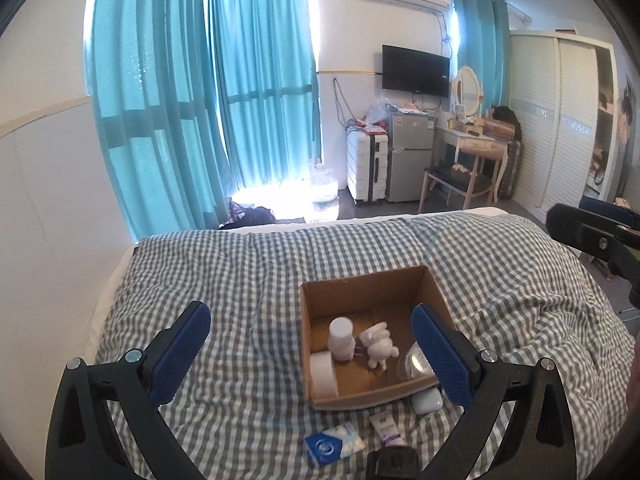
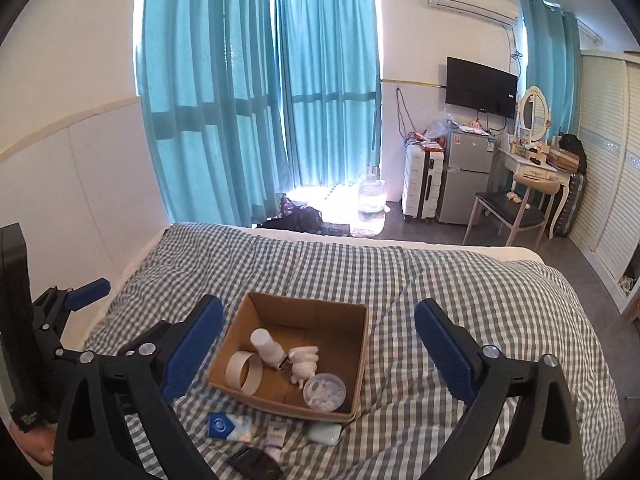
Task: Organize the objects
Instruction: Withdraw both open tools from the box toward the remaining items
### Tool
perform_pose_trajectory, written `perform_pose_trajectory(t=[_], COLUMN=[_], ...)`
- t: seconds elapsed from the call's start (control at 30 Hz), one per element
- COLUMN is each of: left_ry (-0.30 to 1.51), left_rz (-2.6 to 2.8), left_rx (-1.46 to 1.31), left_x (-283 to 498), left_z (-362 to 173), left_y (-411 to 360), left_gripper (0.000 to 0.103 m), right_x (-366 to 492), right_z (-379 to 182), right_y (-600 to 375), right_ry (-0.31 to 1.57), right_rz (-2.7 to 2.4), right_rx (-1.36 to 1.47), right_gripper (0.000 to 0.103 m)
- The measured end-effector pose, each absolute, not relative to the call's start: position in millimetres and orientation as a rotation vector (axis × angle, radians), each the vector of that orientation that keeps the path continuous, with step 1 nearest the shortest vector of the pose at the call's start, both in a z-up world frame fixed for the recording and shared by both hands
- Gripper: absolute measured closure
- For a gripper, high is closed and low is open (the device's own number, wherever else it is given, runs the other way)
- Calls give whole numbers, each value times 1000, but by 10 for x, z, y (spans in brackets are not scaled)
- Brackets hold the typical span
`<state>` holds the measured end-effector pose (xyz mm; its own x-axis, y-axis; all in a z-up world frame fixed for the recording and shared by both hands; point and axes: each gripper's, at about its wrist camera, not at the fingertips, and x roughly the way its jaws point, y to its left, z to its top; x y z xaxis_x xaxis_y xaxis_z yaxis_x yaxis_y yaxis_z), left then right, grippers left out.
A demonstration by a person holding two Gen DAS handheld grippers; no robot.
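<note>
Both tools — left tool and right tool — are hanging released, eyeing the light, soft tissue pack, best pinched across its flat sides.

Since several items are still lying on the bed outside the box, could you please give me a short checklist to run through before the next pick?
1. Left gripper open and empty: ok.
2. Right gripper open and empty: ok.
3. Cardboard box upright with free floor space: ok.
4. Items left outside, in front of the box: tissue pack, tube, pale blue case, black object: not ok, still to be packed.
5. Clear cup stable in the box: cannot tell.
</note>
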<state>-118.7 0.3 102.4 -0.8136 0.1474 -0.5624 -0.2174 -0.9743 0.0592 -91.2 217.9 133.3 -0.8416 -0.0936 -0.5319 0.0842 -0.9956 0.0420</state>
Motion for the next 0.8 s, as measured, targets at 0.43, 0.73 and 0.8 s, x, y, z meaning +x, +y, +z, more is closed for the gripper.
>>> perform_pose_trajectory(t=[0.43,0.73,0.8], left_ry=[126,99,144], left_rz=[2828,2770,2761], left_rx=[-1056,-1275,-1285], left_x=[-1031,-1095,-1088], left_z=[199,-753,-876], left_y=[-436,-423,-383], left_gripper=[0,0,0], right_x=[-667,-729,-723], right_z=[180,-810,-964], right_y=[1751,1472,1434], right_ry=[139,202,240], right_rz=[-2798,-2621,-2591], right_rx=[1066,1260,1301], right_gripper=[3,3,3])
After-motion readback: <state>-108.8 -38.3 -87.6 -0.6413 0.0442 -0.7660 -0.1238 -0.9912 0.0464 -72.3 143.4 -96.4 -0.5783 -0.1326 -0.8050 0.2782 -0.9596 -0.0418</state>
